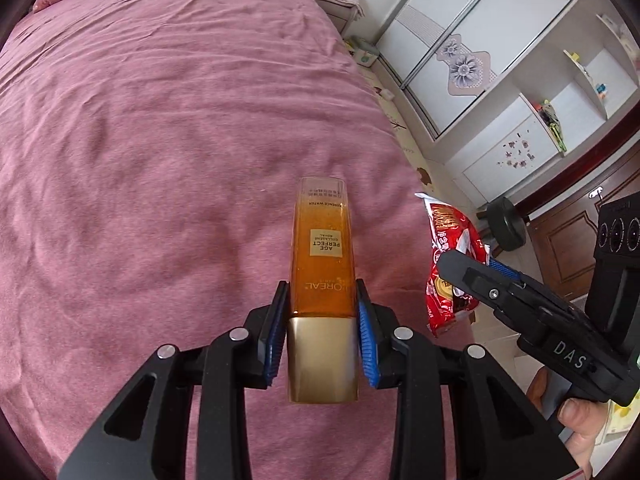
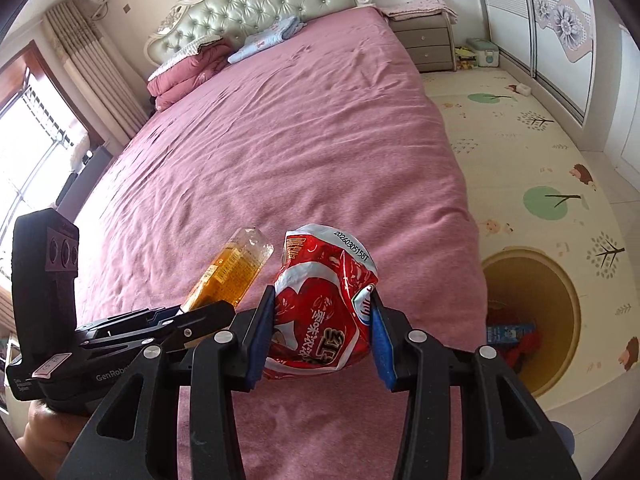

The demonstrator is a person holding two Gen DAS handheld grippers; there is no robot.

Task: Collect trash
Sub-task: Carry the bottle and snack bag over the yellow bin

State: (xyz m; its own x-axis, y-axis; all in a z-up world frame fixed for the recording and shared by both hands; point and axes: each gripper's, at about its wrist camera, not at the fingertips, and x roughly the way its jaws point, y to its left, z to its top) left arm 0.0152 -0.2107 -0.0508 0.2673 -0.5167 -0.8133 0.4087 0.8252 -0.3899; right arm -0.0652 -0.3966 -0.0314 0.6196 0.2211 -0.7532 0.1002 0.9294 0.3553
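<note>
My left gripper (image 1: 322, 322) is shut on an amber cosmetic bottle (image 1: 322, 256) with a gold cap, held above the pink bed; the bottle points away from the camera. In the right wrist view the same bottle (image 2: 230, 270) sticks out of the left gripper (image 2: 200, 314) at lower left. My right gripper (image 2: 324, 320) is shut on a crumpled red snack bag (image 2: 324, 300), its blue pads pressing both sides. In the left wrist view that bag (image 1: 450, 264) hangs beyond the right gripper's finger (image 1: 472, 276). A yellow bin (image 2: 560, 276) stands on the floor to the right, with red and blue items inside.
The pink bed (image 2: 280, 140) fills the middle, with folded bedding (image 2: 188, 72) near the tufted headboard. A nightstand (image 2: 428, 40) and white wardrobe (image 1: 480, 40) lie beyond. A patterned play mat (image 2: 520, 140) covers the floor right of the bed. A person's hand (image 1: 580, 424) grips the right handle.
</note>
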